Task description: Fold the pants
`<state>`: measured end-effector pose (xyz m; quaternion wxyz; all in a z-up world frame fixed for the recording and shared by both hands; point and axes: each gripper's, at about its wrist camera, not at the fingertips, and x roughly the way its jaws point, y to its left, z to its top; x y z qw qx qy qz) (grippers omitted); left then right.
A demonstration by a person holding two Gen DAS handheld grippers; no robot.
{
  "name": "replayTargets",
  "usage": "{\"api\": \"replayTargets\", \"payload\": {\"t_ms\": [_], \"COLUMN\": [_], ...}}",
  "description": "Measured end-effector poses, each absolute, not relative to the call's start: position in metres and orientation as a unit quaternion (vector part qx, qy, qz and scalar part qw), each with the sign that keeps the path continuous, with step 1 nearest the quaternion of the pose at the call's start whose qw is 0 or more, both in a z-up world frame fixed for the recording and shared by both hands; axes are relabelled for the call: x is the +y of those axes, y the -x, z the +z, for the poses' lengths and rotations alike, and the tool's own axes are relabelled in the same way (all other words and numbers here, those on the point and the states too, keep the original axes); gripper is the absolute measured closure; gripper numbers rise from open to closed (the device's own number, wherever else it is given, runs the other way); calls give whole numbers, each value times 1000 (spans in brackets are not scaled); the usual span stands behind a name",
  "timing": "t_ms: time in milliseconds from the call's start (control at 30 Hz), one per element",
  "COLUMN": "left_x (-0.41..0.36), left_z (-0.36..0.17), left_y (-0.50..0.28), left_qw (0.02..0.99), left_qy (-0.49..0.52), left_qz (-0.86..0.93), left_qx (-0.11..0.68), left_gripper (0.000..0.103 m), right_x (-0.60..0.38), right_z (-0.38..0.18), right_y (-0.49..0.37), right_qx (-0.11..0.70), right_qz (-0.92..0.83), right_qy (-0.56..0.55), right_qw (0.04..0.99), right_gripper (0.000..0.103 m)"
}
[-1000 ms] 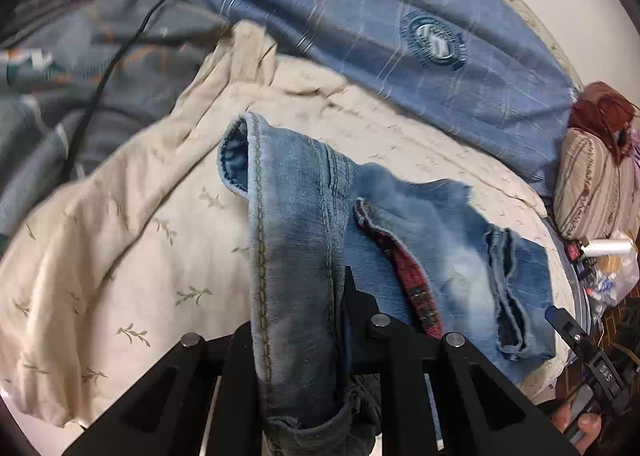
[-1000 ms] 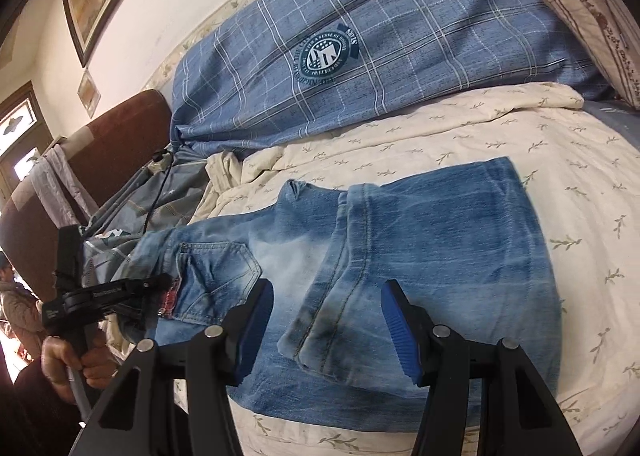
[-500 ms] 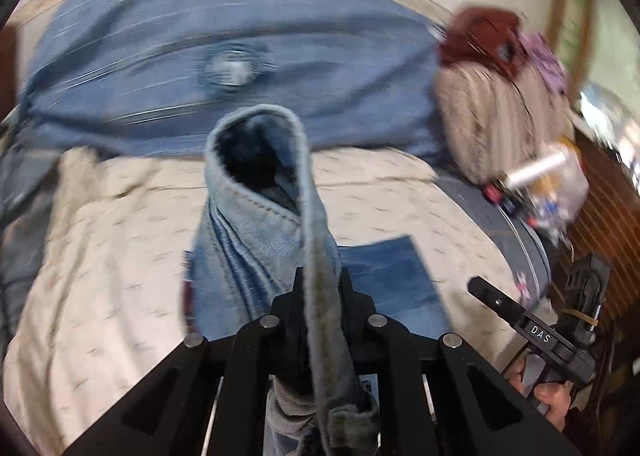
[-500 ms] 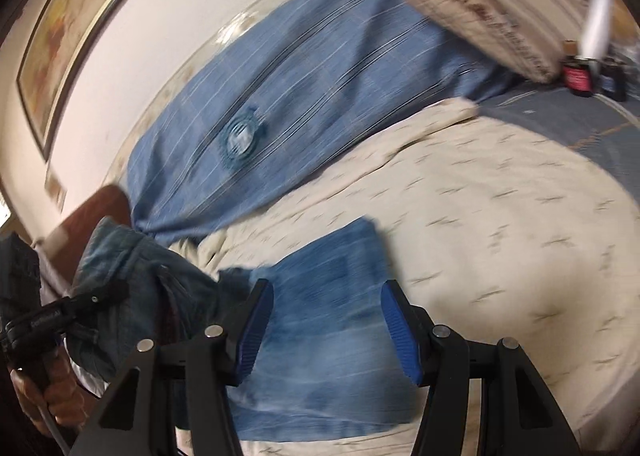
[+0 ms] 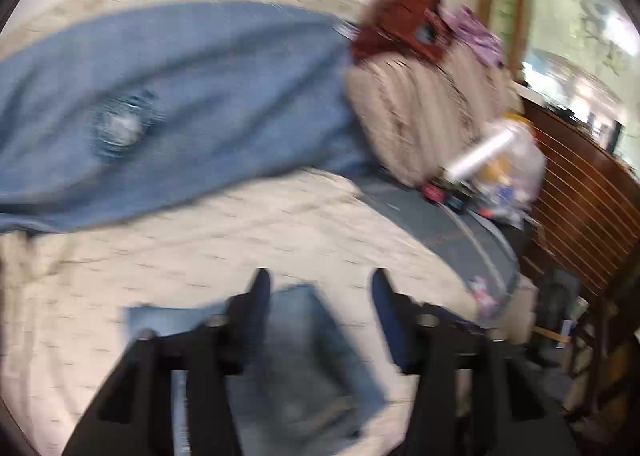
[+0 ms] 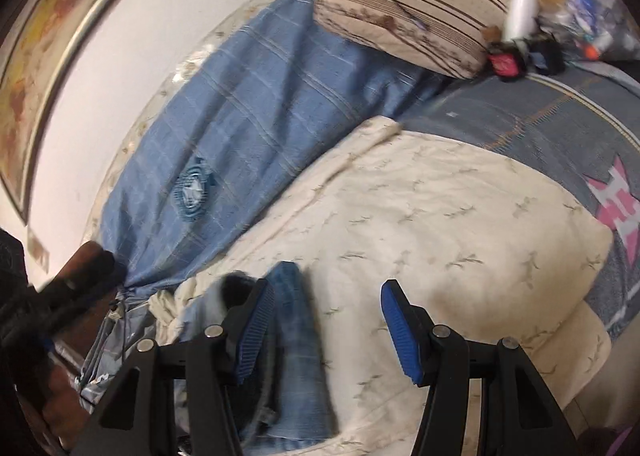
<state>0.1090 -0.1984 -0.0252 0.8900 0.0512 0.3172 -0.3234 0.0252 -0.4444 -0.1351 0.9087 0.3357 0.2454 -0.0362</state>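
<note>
The blue denim pants (image 5: pixel 304 360) lie folded on the cream leaf-print sheet (image 5: pixel 200 248), low in the blurred left wrist view. My left gripper (image 5: pixel 318 292) is open, its fingers standing either side of the pants' far edge and holding nothing. In the right wrist view the pants (image 6: pixel 296 356) lie bunched at the lower left, under the left blue pad (image 6: pixel 256 332). My right gripper (image 6: pixel 326 320) is open and empty above the sheet (image 6: pixel 460 248).
A blue checked blanket (image 6: pixel 248 128) lies along the wall behind. A striped pillow (image 6: pixel 412 4) and a plastic bag of small items (image 5: pixel 504 172) sit at the bed's head. A wooden slatted headboard (image 5: pixel 580 208) stands to the right. The other hand-held gripper (image 6: pixel 60 296) shows blurred at left.
My left gripper has let go of the pants and opened; they now lie on the sheet instead of hanging from its jaws. Both views have swung right toward the pillow.
</note>
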Motion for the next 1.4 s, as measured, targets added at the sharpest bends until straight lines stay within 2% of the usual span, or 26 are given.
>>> {"api": "replayTargets", "payload": {"t_ms": [200, 333, 600, 733, 833, 1100, 1233, 1400], "left_x": [-113, -90, -95, -97, -90, -94, -107, -115], "left_z": [-78, -122, -174, -170, -160, -123, -121, -131], "left_y": [-127, -114, -111, -109, -111, -118, -135, -153], "left_qw": [898, 892, 891, 898, 900, 923, 919, 913], "left_qy": [-44, -53, -85, -120, -104, -109, -125, -123], "left_qz": [-199, -170, -167, -157, -155, -139, -144, -142], "left_qx": [389, 416, 414, 393, 395, 343, 344, 361], "left_gripper": [45, 45, 43, 34, 31, 20, 19, 19], "right_x": [-382, -329, -296, -295, -300, -301, -302, -310], "right_z": [-114, -108, -172, -173, -167, -118, -105, -122], "right_y": [-40, -45, -82, -80, -81, -74, -97, -130], "right_qx": [245, 251, 400, 391, 388, 297, 288, 327], "right_qz": [53, 106, 64, 67, 65, 74, 93, 113], "right_qy": [-273, -204, -111, -93, -113, -113, -129, -166], "right_qw": [929, 940, 907, 913, 913, 945, 944, 923], "right_gripper": [44, 44, 44, 44, 43, 43, 43, 43]}}
